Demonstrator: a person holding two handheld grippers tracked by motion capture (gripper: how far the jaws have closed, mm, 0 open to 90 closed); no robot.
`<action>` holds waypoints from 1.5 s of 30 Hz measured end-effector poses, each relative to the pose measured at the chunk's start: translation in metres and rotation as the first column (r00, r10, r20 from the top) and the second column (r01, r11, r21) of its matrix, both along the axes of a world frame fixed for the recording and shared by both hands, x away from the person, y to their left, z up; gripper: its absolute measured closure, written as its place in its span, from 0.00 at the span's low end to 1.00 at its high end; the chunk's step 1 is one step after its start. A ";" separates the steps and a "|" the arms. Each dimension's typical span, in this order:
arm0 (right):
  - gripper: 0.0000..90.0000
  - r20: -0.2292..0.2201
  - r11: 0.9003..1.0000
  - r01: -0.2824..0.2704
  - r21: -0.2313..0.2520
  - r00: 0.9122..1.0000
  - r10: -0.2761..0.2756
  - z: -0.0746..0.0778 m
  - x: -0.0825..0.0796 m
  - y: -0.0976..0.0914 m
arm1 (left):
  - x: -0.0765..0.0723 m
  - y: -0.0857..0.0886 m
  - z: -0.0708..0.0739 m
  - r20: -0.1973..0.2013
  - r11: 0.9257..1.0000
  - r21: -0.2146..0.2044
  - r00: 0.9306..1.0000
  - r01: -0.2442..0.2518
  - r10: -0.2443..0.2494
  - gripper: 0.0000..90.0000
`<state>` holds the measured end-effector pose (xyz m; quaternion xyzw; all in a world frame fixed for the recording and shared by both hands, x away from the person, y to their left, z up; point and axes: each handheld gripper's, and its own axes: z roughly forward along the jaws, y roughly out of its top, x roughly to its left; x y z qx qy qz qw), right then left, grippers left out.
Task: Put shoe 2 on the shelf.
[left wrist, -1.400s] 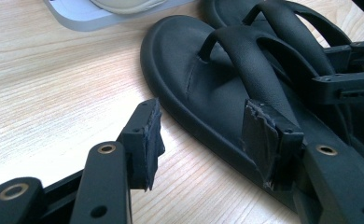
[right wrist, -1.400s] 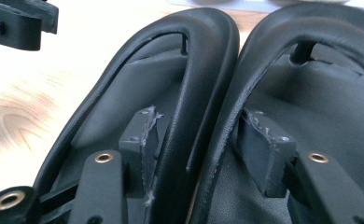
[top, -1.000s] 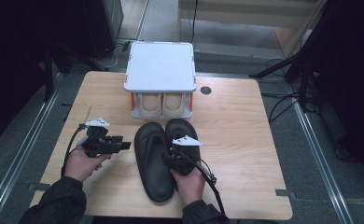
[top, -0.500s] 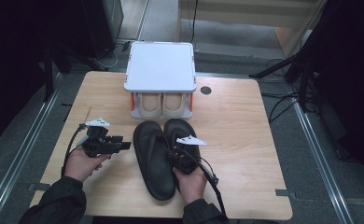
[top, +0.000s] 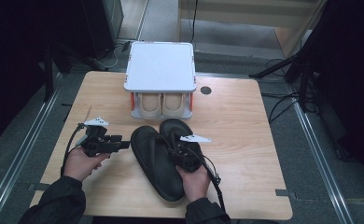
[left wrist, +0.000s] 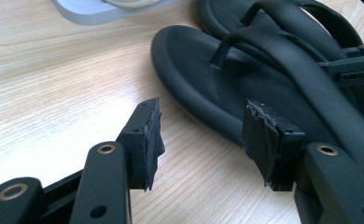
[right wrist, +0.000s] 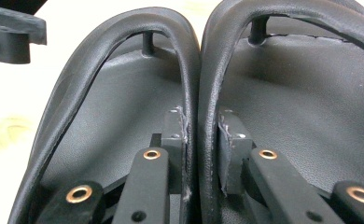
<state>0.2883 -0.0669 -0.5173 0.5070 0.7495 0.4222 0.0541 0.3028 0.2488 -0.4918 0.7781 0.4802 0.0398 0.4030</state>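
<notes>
L gripper (top: 119,142) sits at the left of the counter (top: 245,112), held level w/ fingers (left wrist: 147,135) wide apart and nothing between them; they point at the outer edge of the left sandal (top: 154,161), just beside it but not touching. Next over, the pair of black flip-flops lies side by side mid-counter, toes toward the white shoe rack (top: 160,65), heels toward the person; the right sandal (top: 174,130) touches the left along their inner edges. A beige pair of shoes (top: 162,103) sits in the rack's lower tier.

R gripper (top: 182,151) is over the pair from the heel end. Its fingers (right wrist: 174,135) have just been closing and now pinch the two inner straps (right wrist: 199,93) together, one finger inside each sandal, so both are caught in one grip.

Handling, as a guess: light, rubbery, bendy soles; straps soft and smooth-looking, so they may squash or slide in the pinch. Hold looks best where it is, at the inner straps, which ties the pair together. Lifted from there the soles would likely hang and swing, so the L gripper could steady the outer sole edge
</notes>
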 end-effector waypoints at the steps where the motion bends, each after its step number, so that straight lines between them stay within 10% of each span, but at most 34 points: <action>1: 0.85 -0.005 1.000 -0.005 0.009 1.000 0.005 0.002 0.000 -0.001 | 0.000 0.001 0.000 0.003 1.000 -0.002 1.000 -0.008 0.008 0.52; 10: 0.85 -0.010 0.992 -0.128 0.017 0.992 0.128 0.021 -0.002 -0.017 | 0.001 0.010 0.002 -0.002 0.999 -0.008 0.999 -0.032 0.032 0.50; 22: 0.85 0.006 0.937 -0.348 0.012 0.937 0.348 0.046 0.005 -0.016 | -0.002 0.037 0.002 -0.001 0.993 -0.012 0.994 -0.114 0.114 0.49; 37: 0.85 0.016 0.794 -0.608 -0.022 0.794 0.608 0.092 0.031 0.007 | -0.014 0.056 0.000 -0.003 0.982 -0.008 0.982 -0.188 0.188 0.48; 45: 0.85 0.010 0.737 -0.676 -0.018 0.737 0.676 0.125 0.045 0.025 | -0.017 0.064 -0.001 -0.008 0.978 -0.011 0.978 -0.206 0.206 0.48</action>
